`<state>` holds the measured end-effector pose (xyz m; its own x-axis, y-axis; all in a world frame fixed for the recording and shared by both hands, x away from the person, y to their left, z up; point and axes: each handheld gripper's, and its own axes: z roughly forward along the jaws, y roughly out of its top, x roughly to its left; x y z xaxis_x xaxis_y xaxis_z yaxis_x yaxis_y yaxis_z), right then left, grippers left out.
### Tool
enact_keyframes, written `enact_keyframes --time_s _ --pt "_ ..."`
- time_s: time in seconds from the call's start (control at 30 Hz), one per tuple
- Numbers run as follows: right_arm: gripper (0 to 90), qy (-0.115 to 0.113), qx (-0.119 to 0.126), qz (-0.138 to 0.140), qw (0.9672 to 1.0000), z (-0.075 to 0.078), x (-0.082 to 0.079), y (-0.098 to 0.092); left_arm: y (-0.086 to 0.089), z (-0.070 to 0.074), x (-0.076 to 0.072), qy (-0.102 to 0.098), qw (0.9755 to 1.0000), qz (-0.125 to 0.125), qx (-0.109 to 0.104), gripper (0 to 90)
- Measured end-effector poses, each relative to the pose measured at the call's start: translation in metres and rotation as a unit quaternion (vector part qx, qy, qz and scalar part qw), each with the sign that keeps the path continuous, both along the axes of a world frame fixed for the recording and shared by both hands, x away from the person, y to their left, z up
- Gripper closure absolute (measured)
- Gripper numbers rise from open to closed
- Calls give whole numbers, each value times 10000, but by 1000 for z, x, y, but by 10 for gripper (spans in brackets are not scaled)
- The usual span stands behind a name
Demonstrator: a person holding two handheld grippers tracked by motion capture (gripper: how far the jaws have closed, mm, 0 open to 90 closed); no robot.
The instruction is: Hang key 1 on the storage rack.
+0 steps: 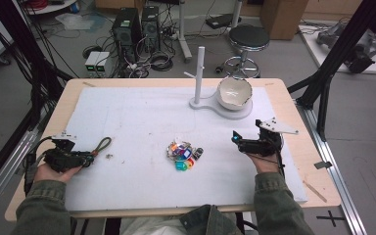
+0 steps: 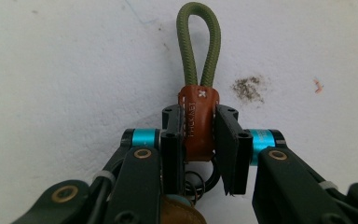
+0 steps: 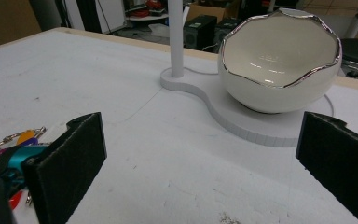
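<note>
The left gripper [image 2: 200, 140] lies low at the tabletop's [image 1: 142, 122] left edge, jaws pinching the keychain [image 2: 198, 93] by its leather tab so the cord loop stays free, while the right gripper [image 1: 245, 142] waits with jaws spread near the bowl [image 3: 279, 60].
</note>
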<state>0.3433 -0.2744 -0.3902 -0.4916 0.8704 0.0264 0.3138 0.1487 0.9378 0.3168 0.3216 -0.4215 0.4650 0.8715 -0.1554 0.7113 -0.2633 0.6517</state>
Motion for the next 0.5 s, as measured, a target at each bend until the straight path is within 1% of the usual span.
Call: enact_keyframes --time_s 0.17,0.27,0.37,0.43,0.5 --pt "6 -1 3 -10 10000 0 0 0 3 3 2 7 9999 89 -106 728" --pt "6 -12 -22 -4 10000 0 0 0 6 6 2 -46 9995 227 -194 729" --pt "6 4 -16 -4 10000 0 0 1 7 14 2 -119 9992 296 -246 729" --pt "6 -13 -33 0 10000 0 0 1 7 19 3 -169 9987 326 -343 729" --pt "6 14 -24 -5 10000 0 0 1 4 23 6 -194 9987 325 -341 729"
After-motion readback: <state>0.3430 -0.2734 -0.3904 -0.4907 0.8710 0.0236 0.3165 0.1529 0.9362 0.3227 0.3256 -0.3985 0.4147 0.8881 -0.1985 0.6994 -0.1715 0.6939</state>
